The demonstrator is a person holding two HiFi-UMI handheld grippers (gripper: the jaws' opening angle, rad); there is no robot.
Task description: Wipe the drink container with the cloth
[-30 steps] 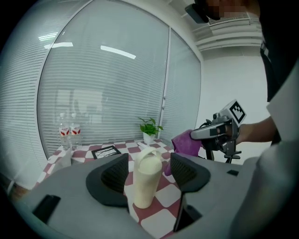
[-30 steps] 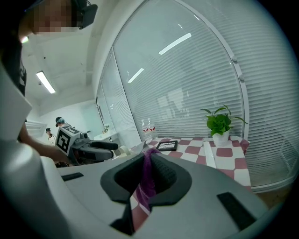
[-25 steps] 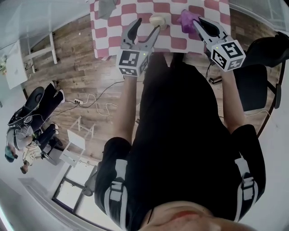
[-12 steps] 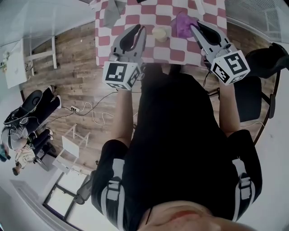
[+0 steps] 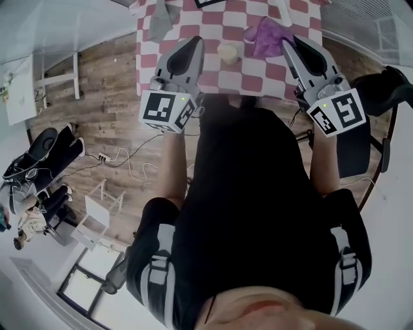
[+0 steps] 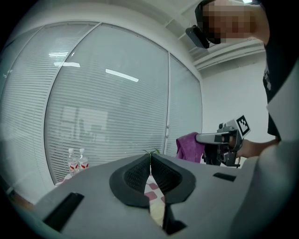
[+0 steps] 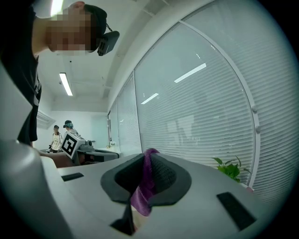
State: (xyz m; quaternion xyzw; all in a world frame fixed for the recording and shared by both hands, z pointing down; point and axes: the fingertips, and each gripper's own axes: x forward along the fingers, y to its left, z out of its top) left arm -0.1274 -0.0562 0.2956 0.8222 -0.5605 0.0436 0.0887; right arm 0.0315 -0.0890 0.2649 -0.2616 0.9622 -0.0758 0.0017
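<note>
A small cream drink container (image 5: 228, 51) stands alone on the red-and-white checked table (image 5: 258, 72). My left gripper (image 5: 195, 40) hovers just left of it, apart from it. In the left gripper view its jaws (image 6: 150, 158) are shut with nothing between them. My right gripper (image 5: 288, 40) is to the right of the container, shut on a purple cloth (image 5: 268, 35) that bunches out past its tip. In the right gripper view the cloth (image 7: 142, 189) hangs down between the closed pads. Both grippers are held up, pointing at the blinds.
A grey cloth (image 5: 158, 19) lies on the table's left part. A black chair (image 5: 384, 80) stands at the right. Cables (image 5: 129, 161) run over the wooden floor at the left. Two water bottles (image 6: 77, 161) stand by the window blinds, and two people (image 7: 61, 135) are far off.
The left jaws stood open by the container and have closed empty. Both grippers have drawn back toward the person, the right one still holding the purple cloth.
</note>
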